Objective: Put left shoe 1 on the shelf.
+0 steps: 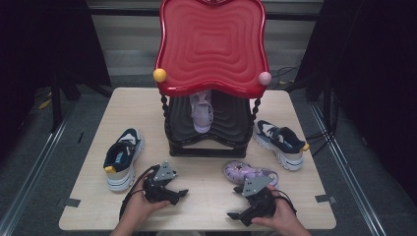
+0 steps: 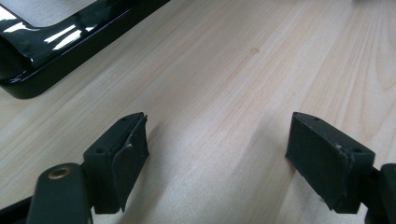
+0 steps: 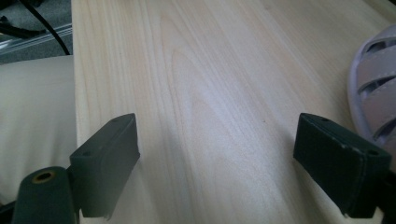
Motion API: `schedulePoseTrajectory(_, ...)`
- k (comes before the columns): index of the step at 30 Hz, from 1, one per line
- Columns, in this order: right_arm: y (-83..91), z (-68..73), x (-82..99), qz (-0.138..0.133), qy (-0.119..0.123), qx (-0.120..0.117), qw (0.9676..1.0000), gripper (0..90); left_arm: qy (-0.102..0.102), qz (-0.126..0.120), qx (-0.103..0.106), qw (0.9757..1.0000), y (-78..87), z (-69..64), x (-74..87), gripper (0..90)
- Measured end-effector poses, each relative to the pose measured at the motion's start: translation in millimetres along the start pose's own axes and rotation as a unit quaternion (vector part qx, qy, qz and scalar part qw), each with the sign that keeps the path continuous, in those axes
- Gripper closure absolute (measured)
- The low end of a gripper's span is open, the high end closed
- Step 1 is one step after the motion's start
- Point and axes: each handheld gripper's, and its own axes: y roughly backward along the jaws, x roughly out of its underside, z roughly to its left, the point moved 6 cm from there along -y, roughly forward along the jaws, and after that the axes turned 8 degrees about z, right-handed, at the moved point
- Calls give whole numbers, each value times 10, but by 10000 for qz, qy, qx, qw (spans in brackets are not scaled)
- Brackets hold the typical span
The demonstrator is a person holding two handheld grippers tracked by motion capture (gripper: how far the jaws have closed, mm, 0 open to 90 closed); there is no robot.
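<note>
A two-tier shoe rack stands at the back of the wooden table [image 1: 206,172], with a red top shelf [image 1: 211,44] and a black lower shelf [image 1: 231,123]. A lilac shoe [image 1: 201,113] sits on the lower shelf. One navy-and-white sneaker [image 1: 123,157] lies left of the rack and its mate [image 1: 280,142] lies to the right. A lilac sandal [image 1: 248,173] rests in front of the rack, just beyond my right gripper [image 1: 235,215]. My left gripper [image 1: 180,194] lies low over bare wood at front centre. Both grippers, left [image 2: 217,140] and right [image 3: 217,144], stand open with only table between their jaws.
The rack's glossy black base [image 2: 56,42] lies ahead and to the left of the left jaws. The sandal's edge [image 3: 373,88] sits close beside the right gripper's right jaw. The table's near edge [image 3: 74,93] runs by its left jaw. Dark curtains flank the table.
</note>
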Motion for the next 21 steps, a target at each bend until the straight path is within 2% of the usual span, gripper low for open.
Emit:
schedulePoseTrajectory(3,59,10,-50,-116,-13,4,9999,137,-1,0,1,10000,0,0,0,199)
schedulePoseTrajectory(7,224,21,-157,-376,-85,8,9993,139,-4,2,2,10000,0,0,0,198)
schedulePoseTrajectory(14,358,-14,-180,-315,-148,7,9994,143,-6,9,16,10000,-1,-1,1,194)
schedulePoseTrajectory(21,553,-90,-210,-361,-239,183,9989,148,-5,6,26,10000,-3,-4,0,190)
